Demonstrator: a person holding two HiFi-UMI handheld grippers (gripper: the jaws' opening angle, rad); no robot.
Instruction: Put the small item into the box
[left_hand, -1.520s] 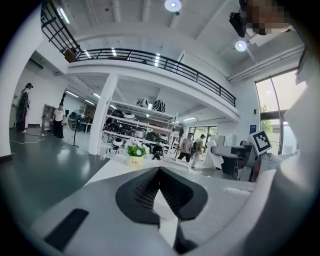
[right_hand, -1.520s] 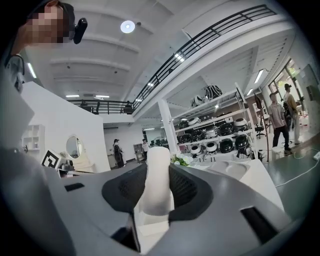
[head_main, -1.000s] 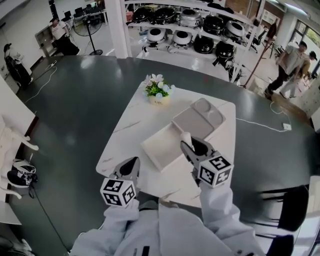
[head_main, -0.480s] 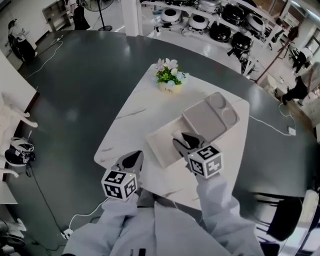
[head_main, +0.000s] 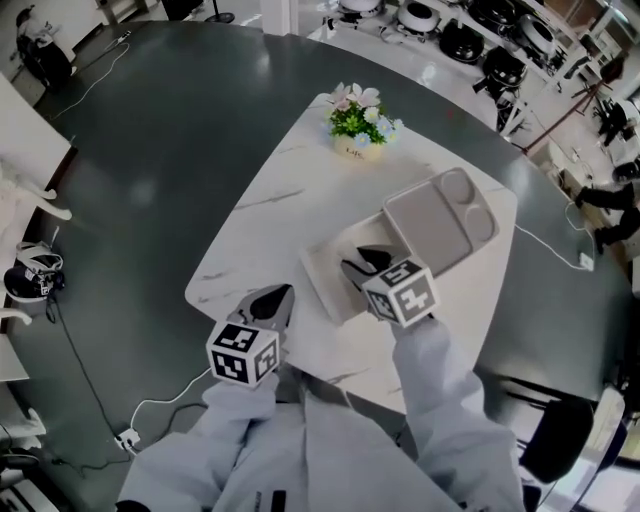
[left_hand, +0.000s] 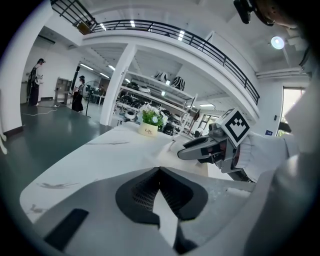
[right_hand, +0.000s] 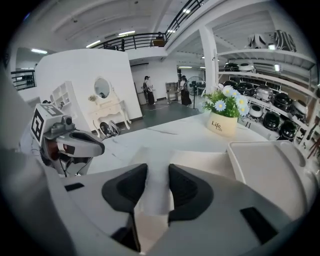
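Observation:
My right gripper (right_hand: 157, 175) is shut on the small item (right_hand: 155, 200), a white soft-looking piece standing upright between the dark pads. In the head view this gripper (head_main: 358, 264) hovers over the shallow beige box (head_main: 322, 282) in the middle of the white marble table (head_main: 260, 230); the item itself is hidden there. The box (right_hand: 210, 161) lies straight ahead of the jaws. My left gripper (head_main: 276, 298) hangs near the table's front edge, left of the box, its jaws (left_hand: 160, 170) shut with nothing between them.
A grey-beige lid or tray (head_main: 440, 215) with two round hollows lies against the box's far right side. A flower pot (head_main: 360, 128) stands at the table's far end. Dark floor surrounds the table; a cable (head_main: 545, 250) trails on the right.
The right gripper, still holding the item, has shifted left and come over the box. The head view has tilted further down. The left gripper has barely moved.

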